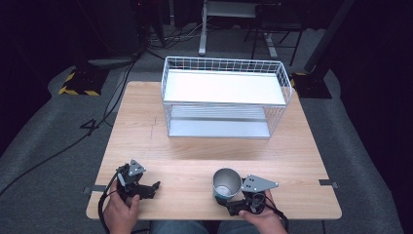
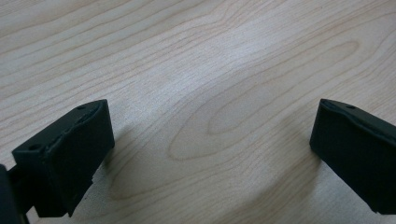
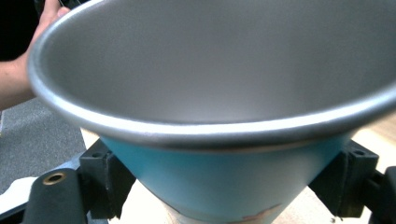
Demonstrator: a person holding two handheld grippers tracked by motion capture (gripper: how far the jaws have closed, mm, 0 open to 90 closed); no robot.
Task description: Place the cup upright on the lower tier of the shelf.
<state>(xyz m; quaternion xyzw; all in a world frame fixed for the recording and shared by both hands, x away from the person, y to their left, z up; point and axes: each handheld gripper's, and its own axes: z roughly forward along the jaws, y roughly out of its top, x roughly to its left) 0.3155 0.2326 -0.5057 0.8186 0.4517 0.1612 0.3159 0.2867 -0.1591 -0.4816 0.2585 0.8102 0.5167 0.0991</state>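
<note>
Gripping the flared metal cup with a grey inside and a blue outer wall (image 3: 224,182), the right gripper (image 1: 229,199) is sitting at the lower right of the high view, jaws clamped on the cup's blue sides low down, near its narrow base. The cup is standing mouth-up on the pale wooden table (image 1: 195,161), near the front edge. The left gripper (image 1: 155,186) is resting at the lower left, jaws spread wide with nothing but bare wood between them (image 2: 210,121). Risk: the wall is tapering, so the pads could be sliding down the cone and squeezing the cup upward out of the grip; held that low, a top-heavy cup is likely tipping on a lift. The white wire two-tier rack (image 1: 224,95) is standing at upper centre, a rim to clip if carried there
</note>
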